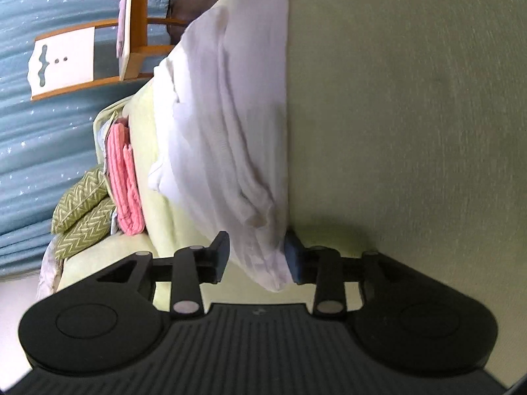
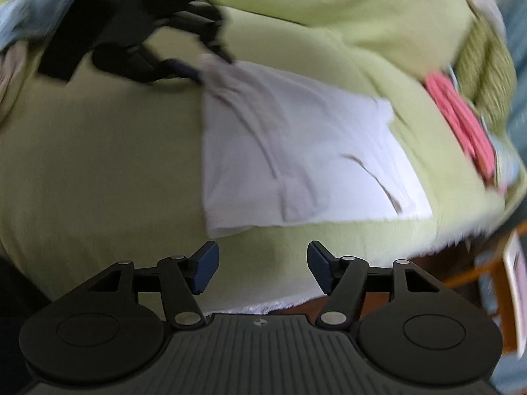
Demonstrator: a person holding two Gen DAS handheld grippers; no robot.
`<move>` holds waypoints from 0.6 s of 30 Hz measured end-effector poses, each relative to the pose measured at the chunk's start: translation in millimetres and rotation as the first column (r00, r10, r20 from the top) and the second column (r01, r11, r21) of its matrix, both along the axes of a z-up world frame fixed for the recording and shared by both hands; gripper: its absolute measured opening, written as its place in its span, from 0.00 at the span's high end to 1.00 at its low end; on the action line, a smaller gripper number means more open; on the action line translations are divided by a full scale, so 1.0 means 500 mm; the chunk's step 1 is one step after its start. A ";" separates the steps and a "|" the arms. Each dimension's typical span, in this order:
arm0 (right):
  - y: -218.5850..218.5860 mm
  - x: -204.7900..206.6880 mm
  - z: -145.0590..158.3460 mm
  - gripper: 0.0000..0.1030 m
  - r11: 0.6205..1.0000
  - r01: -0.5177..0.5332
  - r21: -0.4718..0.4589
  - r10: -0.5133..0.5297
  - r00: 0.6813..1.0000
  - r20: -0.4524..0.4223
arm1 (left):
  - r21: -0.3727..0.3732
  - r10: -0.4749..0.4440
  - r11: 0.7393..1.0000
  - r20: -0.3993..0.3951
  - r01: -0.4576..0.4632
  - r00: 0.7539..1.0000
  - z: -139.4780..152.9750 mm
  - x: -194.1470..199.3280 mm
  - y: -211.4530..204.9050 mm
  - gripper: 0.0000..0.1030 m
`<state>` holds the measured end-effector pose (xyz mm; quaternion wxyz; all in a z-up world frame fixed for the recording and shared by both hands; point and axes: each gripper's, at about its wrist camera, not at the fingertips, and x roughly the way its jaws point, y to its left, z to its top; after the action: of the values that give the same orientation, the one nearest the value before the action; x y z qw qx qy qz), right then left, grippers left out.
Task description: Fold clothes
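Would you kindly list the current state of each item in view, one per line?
white garment: partly folded, lying on the green cover, one corner pinched.
left claw: shut on the white garment's corner.
right claw: open, empty, short of the garment's near edge.
pink cloth: folded, stacked by the cushions.
green patterned cushions: piled at the cover's edge.
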<state>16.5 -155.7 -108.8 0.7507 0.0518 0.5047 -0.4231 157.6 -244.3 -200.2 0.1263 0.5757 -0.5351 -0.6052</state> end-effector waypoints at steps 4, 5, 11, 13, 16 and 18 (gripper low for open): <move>0.019 0.031 -0.033 0.40 0.994 -0.079 -0.071 0.072 0.993 -0.092 | 0.032 -0.022 0.999 0.009 0.022 1.000 -0.003 0.019 0.015 0.96; 0.026 0.039 -0.042 0.40 0.990 -0.105 -0.096 0.094 0.989 -0.116 | 0.053 -0.005 0.999 -0.008 0.005 1.000 0.005 0.017 0.009 0.94; 0.054 0.071 -0.104 0.47 0.948 -0.240 -0.208 0.172 0.939 -0.298 | 0.102 0.023 0.995 -0.034 -0.019 0.999 0.025 0.015 0.004 0.94; 0.052 0.073 -0.117 0.47 0.931 -0.267 -0.248 0.176 0.926 -0.335 | 0.110 0.024 0.994 -0.040 -0.019 0.999 0.029 0.021 0.012 0.93; 0.024 0.071 -0.128 0.46 0.922 -0.249 -0.297 0.133 0.923 -0.360 | 0.147 0.064 0.988 -0.060 -0.055 0.996 0.030 0.014 0.008 0.93; -0.007 0.068 -0.138 0.46 0.921 -0.230 -0.314 0.105 0.924 -0.367 | 0.166 0.084 0.983 -0.071 -0.071 0.994 0.036 0.021 0.017 0.93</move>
<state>50.5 -159.1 -177.5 0.6822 -0.2014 0.5464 -0.4421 168.3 -235.7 -182.3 0.1230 0.5805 -0.4554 -0.6637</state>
